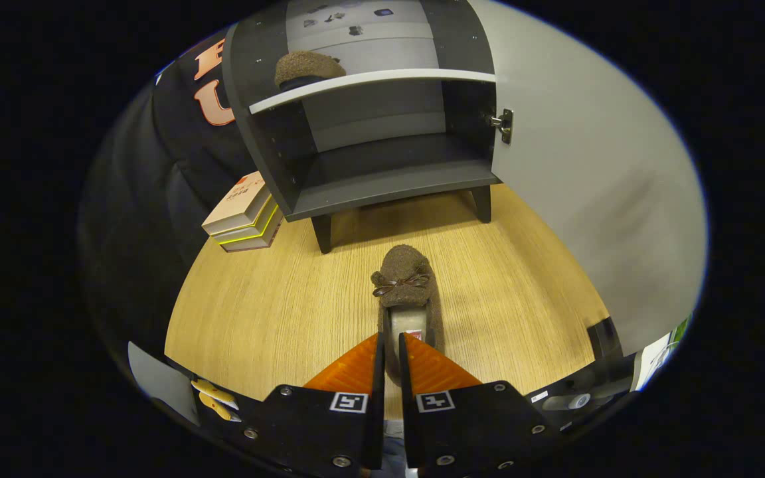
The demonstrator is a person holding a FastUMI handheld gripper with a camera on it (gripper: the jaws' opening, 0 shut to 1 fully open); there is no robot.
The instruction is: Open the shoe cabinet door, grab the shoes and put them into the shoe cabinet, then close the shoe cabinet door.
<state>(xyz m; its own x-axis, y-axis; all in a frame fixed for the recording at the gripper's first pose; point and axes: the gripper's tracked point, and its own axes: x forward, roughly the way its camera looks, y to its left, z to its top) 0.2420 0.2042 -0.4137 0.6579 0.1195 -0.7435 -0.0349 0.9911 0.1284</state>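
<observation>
Gripper view: tool [390, 345] nearly clenched around a brown slipper's [406, 292] heel on the table [269, 305]; open cabinet [369, 133] beyond, second slipper [308, 68] shelved; books' [244, 214] writing unreadable.

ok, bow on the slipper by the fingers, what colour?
Dark brown and shiny, on the fuzzy brown slipper; gripper view. Gripper clamps its heel.

My gripper [390, 342] hides the heel of the brown fuzzy slipper with a bow [404, 282]; whether my fingers press it is unclear. A second brown fuzzy slipper [307, 68] sits half-hidden behind the cabinet's white shelf edge [382, 81].
</observation>
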